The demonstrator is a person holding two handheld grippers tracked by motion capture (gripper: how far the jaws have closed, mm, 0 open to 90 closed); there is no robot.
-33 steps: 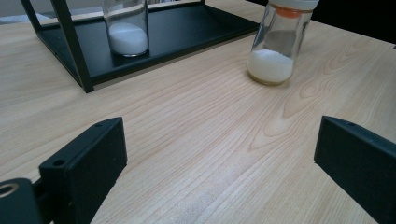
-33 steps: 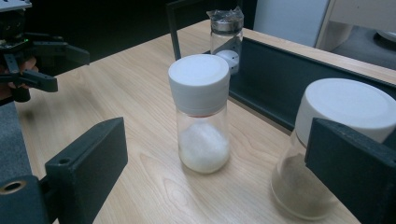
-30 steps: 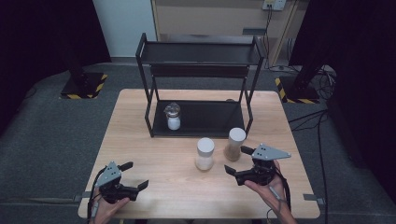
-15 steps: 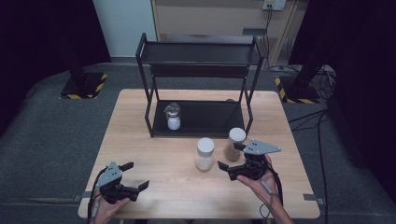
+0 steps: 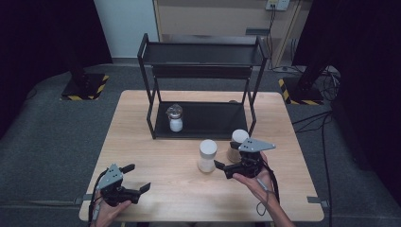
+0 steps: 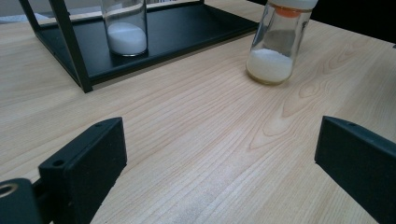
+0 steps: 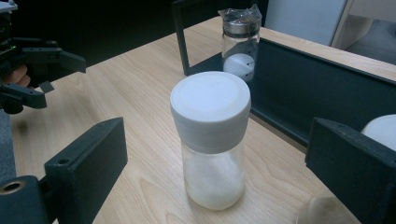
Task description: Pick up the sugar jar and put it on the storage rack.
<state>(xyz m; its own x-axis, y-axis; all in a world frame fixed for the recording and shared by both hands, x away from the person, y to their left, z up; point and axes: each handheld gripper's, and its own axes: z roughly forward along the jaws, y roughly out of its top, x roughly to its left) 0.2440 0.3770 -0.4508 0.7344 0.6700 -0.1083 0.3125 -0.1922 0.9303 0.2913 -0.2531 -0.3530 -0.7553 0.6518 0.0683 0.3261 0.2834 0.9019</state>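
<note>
White-capped jar (image 7: 211, 140) stands between the right gripper's (image 5: 226, 169) wide jaws, aimed at nine o'clock. Left gripper (image 5: 137, 178) rests low, jaws wide, pointing toward three o'clock.

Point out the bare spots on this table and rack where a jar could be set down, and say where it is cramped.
Free: the rack's bottom tray right of the clear shaker; the wooden table left of the white-lidded jar, between rack and left gripper. Crowded: the right front, where that jar, a second jar and the open right gripper sit close together.
</note>
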